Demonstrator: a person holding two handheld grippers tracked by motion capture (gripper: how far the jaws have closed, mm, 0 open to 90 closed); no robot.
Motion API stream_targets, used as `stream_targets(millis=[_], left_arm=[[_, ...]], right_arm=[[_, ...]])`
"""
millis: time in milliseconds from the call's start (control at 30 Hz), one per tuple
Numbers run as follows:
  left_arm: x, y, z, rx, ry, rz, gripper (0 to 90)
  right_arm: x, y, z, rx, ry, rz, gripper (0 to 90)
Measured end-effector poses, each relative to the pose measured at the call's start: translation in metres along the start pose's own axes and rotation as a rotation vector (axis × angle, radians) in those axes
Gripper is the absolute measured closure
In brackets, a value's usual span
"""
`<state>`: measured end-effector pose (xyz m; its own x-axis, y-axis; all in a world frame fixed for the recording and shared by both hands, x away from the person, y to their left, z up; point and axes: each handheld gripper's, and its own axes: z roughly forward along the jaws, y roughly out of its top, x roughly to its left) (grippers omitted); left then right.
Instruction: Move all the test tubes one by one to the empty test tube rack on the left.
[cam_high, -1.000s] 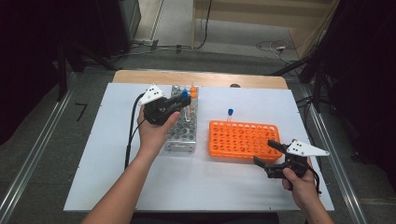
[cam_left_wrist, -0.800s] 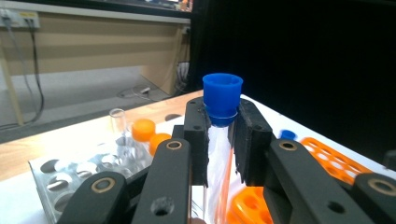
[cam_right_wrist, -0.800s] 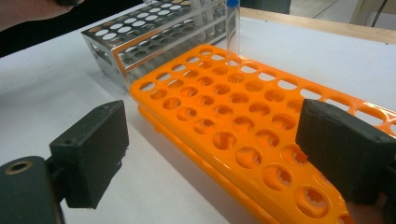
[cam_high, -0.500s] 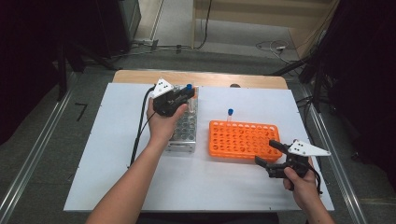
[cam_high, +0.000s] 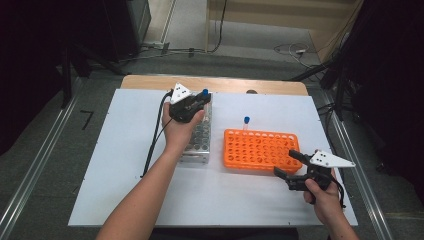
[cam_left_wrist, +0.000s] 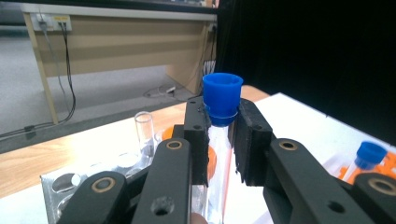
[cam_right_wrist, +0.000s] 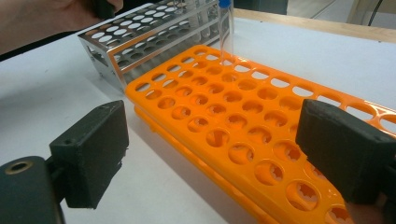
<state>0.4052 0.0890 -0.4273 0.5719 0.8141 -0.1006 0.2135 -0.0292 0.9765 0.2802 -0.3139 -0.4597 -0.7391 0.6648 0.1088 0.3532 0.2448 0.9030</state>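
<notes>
— Left gripper (cam_left_wrist: 219, 140): what is it doing?

— Its two black jaws are clamped on a clear tube with a blue cap (cam_left_wrist: 222, 99), gripping just under the cap. The tube stands upright between the pads.

— Where is that tube, relative to the metal rack (cam_high: 199, 140)?

— Right over the rack's far end, in the high view (cam_high: 204, 93). Whether its lower end sits in a hole of the rack I cannot tell; the hand (cam_high: 181, 127) covers that part. An empty uncapped glass tube (cam_left_wrist: 144, 130) stands in the rack just beside it.

— And the orange rack (cam_high: 260, 150)?

— It lies just beside the metal rack, on the side away from the left hand's forearm, the two apart by a narrow strip of white table (cam_high: 125, 165). One second blue-capped tube (cam_high: 246, 121) stands at the orange rack's far edge, near the corner closest to the metal rack.

— The right gripper (cam_high: 288, 162)?

— Its jaws stand wide apart with nothing between the pads, held at the near corner of the orange rack farthest from the metal rack, pointing toward it. From its own camera the orange rack's holes (cam_right_wrist: 243, 140) lie between the parted jaws.
</notes>
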Motion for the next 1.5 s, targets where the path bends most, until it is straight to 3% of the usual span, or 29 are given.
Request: stream_targets(millis=[233,433,533,867,967,1067,1267,1367,1500], left_arm=[[-0.006,-0.003,0.000,0.072,0.024,0.008,76.4],[-0.009,-0.002,-0.003,0.091,0.023,0.005,75.9],[-0.011,-0.002,-0.004,0.114,0.024,0.029,75.4],[-0.009,-0.002,-0.003,0.105,0.014,0.009,69.2],[-0.009,-0.002,-0.007,0.095,-0.001,-0.001,62.0],[-0.011,0.000,-0.011,0.083,-0.042,-0.018,47.9],[-0.017,0.001,-0.026,0.065,-0.080,-0.045,21.5],[-0.019,0.001,-0.037,0.056,-0.096,-0.065,14.3],[-0.024,0.000,-0.053,0.060,-0.131,-0.059,5.4]], right_arm=[[0.000,0.000,0.000,0.003,-0.005,0.005,8.0],[-0.001,0.000,-0.002,-0.006,-0.006,0.005,8.0],[-0.001,0.000,-0.002,-0.007,-0.004,0.010,7.9],[-0.001,0.000,-0.001,-0.003,-0.006,0.011,8.0],[-0.002,0.000,-0.001,-0.004,-0.005,0.008,8.0],[-0.002,0.000,-0.001,-0.006,-0.004,0.011,8.0],[-0.002,0.001,0.000,-0.002,-0.004,0.018,8.0],[-0.001,0.002,0.000,-0.005,-0.005,0.015,8.0],[0.000,0.004,0.001,-0.005,-0.007,0.008,8.0]])
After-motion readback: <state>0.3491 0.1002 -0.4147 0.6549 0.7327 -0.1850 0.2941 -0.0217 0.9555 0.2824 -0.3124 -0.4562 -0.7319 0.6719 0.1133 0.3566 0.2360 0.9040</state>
